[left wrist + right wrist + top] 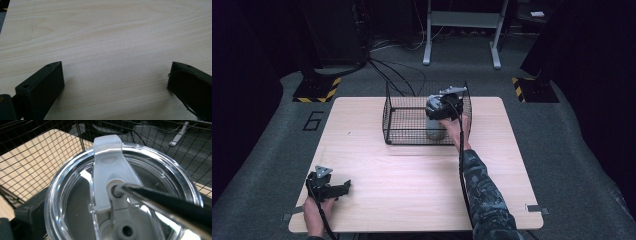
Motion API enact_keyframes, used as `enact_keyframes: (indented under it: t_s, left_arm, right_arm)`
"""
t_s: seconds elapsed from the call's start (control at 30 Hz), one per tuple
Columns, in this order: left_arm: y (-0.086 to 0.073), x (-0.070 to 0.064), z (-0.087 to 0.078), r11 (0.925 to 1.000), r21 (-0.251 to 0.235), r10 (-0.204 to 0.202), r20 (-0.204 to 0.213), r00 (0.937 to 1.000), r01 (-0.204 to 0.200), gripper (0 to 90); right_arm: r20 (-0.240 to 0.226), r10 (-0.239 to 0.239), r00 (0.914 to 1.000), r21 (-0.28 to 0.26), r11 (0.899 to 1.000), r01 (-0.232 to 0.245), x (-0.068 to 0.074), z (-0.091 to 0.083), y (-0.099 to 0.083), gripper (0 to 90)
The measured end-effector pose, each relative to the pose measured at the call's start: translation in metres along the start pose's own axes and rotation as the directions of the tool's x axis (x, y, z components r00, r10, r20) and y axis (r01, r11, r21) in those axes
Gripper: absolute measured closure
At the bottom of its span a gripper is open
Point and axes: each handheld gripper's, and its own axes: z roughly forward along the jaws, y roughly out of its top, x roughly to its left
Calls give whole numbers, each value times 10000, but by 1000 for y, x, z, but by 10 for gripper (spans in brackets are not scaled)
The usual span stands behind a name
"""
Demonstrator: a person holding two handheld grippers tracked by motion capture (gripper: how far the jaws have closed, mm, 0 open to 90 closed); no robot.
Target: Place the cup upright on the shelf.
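**Right claw on a tumbler inside the wire basket, left claw idle**

A black wire basket (412,120) stands at the far middle of the tabletop (412,175). Inside it, toward its right end, a grey tumbler (435,127) stands upright on the basket floor. The right claw (441,107) reaches over the basket's near wall and sits on top of the tumbler, with the right hand (459,129) behind it and a patterned sleeve (484,195) running back to the near edge.

In the right gripper view the tumbler's clear lid (75,195) fills the middle, with a frosted slider tab (107,165) across it and a dark straw (170,206) rising from the lid's opening toward the lower right. One black jaw shows hard against the left side of the lid's rim; the other is hidden behind the lid, so the claw looks clenched around the tumbler's top. The basket's mesh (37,157) stands all around.

The left claw (343,188) rests low at the near left corner of the tabletop, held by the left hand (314,210), well apart from the basket. In the left gripper view its two jaws stand wide apart over bare wood (112,50), released, with nothing between them.
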Motion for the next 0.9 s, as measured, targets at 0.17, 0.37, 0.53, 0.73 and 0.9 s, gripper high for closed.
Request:
enact_keyframes:
  t_s: [0.17,0.37,0.53,0.73,0.9]
  left_arm:
    - [0,0,0,10000,74,-6,48,10000,5,5]
    - [0,0,0,10000,74,-6,48,10000,6,5]
    - [0,0,0,10000,66,-13,49,10000,13,5]
    - [0,0,0,10000,76,-5,52,10000,5,5]
    - [0,0,0,10000,75,-3,51,10000,3,5]
  right_arm:
    - [118,-448,9989,57,9990,447,5,-8,3,0]
    - [110,-532,9985,-137,9985,533,4,-18,1,0]
    - [12,-525,9986,-494,9974,525,4,-37,0,0]
    - [33,-757,9971,-873,9933,757,11,-71,-3,0]
    - [-24,-894,9960,-928,9917,888,17,-92,-9,0]
